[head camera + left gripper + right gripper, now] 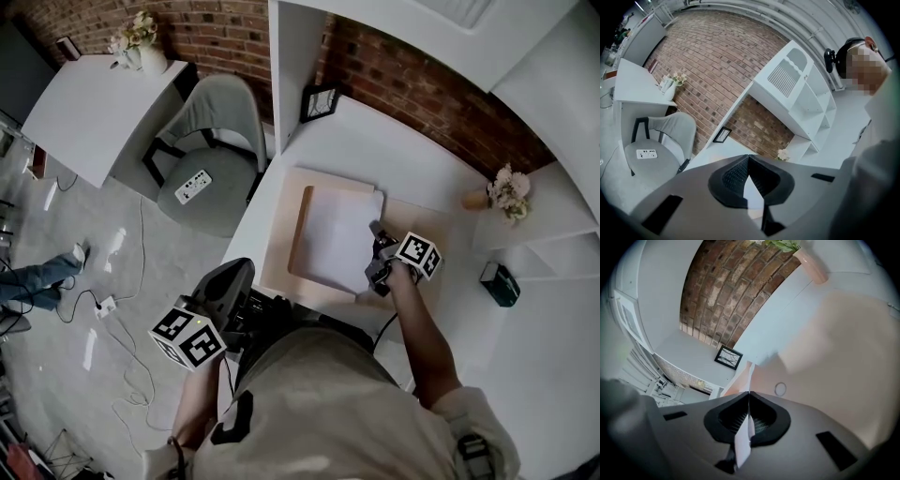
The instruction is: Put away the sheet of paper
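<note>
Left gripper (749, 158) is held low, off the worktop's (375, 141) near-left corner, and its jaws are seen pressed together with nothing between them. Just beyond it, a grey chair (216, 131) is parked beside the worktop, with a small white item resting on the seat. Moving across, a pale wooden tray (298, 234) is laid on a beige mat (417, 220), and the white sheet of paper (333, 239) is spread over that tray, covering most of it. A small picture frame (319, 101) is propped against the brick wall behind. Now the right gripper (748, 397): it is brought in at the sheet's right edge, and its jaws are clamped tight on the paper, which is seen edge-on between the pads. Further right, a vase of pale flowers (506, 192) is stood on the worktop, well apart from the tray.
</note>
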Available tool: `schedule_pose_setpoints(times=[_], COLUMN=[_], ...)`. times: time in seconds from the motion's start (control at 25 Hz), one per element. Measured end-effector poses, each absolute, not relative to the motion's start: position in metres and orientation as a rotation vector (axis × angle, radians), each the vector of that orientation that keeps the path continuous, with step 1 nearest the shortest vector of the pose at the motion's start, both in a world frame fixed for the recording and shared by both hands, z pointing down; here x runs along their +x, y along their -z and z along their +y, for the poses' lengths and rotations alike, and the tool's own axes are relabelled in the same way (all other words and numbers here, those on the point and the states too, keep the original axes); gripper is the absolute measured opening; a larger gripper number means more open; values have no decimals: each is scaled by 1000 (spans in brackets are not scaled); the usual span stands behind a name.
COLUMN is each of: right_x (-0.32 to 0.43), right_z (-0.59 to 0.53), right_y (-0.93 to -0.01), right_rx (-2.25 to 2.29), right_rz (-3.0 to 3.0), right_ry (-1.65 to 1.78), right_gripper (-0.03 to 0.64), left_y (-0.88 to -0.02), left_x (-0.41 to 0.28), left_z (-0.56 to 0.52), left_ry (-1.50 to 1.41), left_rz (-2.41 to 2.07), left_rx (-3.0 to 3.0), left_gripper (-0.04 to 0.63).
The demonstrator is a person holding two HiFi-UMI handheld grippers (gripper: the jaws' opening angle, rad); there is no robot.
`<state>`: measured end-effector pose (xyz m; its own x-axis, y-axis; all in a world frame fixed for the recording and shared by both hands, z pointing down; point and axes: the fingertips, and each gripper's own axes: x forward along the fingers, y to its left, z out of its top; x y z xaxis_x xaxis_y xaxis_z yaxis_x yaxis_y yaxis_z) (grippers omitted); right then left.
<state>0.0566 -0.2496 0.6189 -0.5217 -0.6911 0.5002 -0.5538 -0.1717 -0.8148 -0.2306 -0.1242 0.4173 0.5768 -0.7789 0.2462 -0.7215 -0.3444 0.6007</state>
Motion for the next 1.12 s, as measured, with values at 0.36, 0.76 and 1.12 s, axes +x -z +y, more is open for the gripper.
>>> schedule_pose_setpoints(times=[0.36, 0.76, 1.12], right_x=[47, 32, 26], right_z=[-257, -259, -260], right_y=[-618, -621, -621], right_rx=[-1447, -1409, -1392], right_rz=[1939, 1913, 1891], right_ry=[1821, 1858, 1871], right_gripper=[28, 26, 28], left_y=[-413, -420, -423], left_x=[-243, -243, -243], left_z=[-133, -134, -135], left_ry=[140, 137, 138], left_rz=[-1245, -1240, -1229], left_rx=[2117, 2100, 2098], left_gripper=[17, 17, 17])
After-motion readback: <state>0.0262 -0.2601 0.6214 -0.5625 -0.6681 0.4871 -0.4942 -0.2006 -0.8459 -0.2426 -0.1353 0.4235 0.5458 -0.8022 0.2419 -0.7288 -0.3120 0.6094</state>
